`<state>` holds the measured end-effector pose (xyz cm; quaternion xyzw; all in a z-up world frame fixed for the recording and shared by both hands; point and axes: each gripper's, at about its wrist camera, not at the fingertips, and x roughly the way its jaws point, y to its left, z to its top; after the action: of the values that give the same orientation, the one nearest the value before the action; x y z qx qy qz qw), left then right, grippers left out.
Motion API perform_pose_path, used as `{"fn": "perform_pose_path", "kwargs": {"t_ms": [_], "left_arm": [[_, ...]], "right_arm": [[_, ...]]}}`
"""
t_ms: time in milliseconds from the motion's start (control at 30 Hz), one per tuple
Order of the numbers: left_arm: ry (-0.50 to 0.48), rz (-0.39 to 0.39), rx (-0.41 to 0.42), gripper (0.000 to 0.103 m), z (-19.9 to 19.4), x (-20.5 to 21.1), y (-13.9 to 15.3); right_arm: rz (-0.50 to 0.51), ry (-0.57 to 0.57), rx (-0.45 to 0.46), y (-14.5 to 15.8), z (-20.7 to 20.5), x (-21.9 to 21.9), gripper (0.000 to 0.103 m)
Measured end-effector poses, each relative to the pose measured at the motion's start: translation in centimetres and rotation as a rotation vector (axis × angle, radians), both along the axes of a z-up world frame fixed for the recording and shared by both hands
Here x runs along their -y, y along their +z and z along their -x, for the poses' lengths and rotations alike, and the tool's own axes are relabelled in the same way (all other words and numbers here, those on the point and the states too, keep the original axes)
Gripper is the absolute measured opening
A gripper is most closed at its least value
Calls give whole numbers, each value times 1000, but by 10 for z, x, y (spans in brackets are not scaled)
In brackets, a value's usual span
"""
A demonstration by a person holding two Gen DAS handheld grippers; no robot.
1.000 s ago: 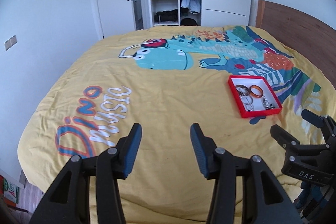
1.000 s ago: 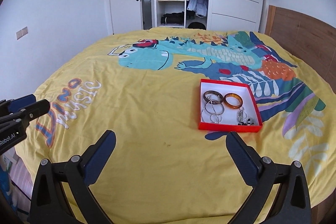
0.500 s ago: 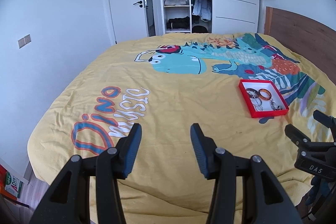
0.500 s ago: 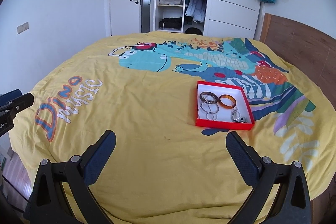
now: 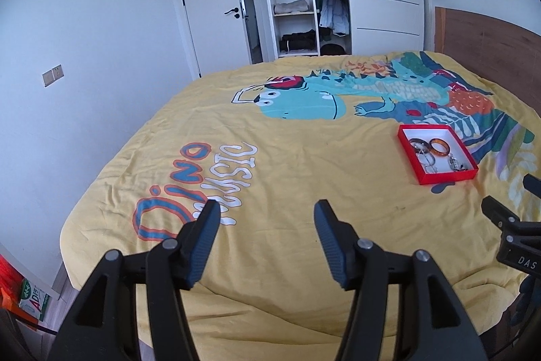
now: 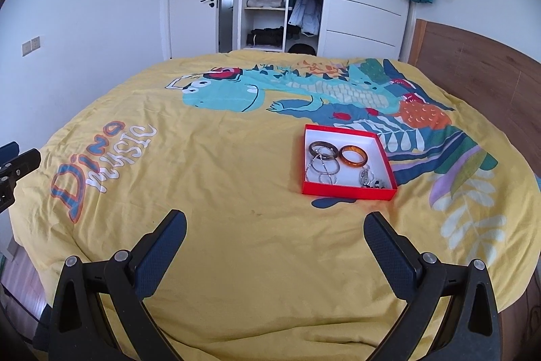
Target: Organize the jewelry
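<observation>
Right wrist view shows the shallow red cardboard tray (image 6: 348,192) of bangles on the yellow bed cover (image 6: 236,192), both hand-held grippers (image 6: 274,237) (image 5: 267,225) wide apart before it, empty; likely done, else reach in.

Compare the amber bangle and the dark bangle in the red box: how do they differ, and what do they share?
Colour: the amber bangle is translucent orange-brown; the dark bangle is dull grey-brown.
Place: the amber bangle lies nearer the right wall of the red box; the dark bangle lies nearer its left.
Contact: the amber bangle lies apart from the rest; the dark bangle overlaps the thin silver bangles.
Shared: both lie flat inside the box.
</observation>
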<state>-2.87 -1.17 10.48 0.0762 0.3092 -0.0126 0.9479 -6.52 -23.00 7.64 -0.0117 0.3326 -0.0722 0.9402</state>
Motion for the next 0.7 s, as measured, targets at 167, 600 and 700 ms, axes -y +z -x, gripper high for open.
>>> {"fn": "perform_pose_path", "kwargs": {"t_ms": [167, 600, 700], "left_arm": [[-8, 17, -11, 56, 1, -4, -2], [-21, 43, -37, 59, -4, -6, -12], [-24, 47, -49, 59, -6, -4, -15]], "right_arm": [[-2, -5, -6, -4, 2, 4, 103], [-21, -22, -36, -19, 1, 15, 103], [-24, -22, -41, -21, 0, 16, 103]]}}
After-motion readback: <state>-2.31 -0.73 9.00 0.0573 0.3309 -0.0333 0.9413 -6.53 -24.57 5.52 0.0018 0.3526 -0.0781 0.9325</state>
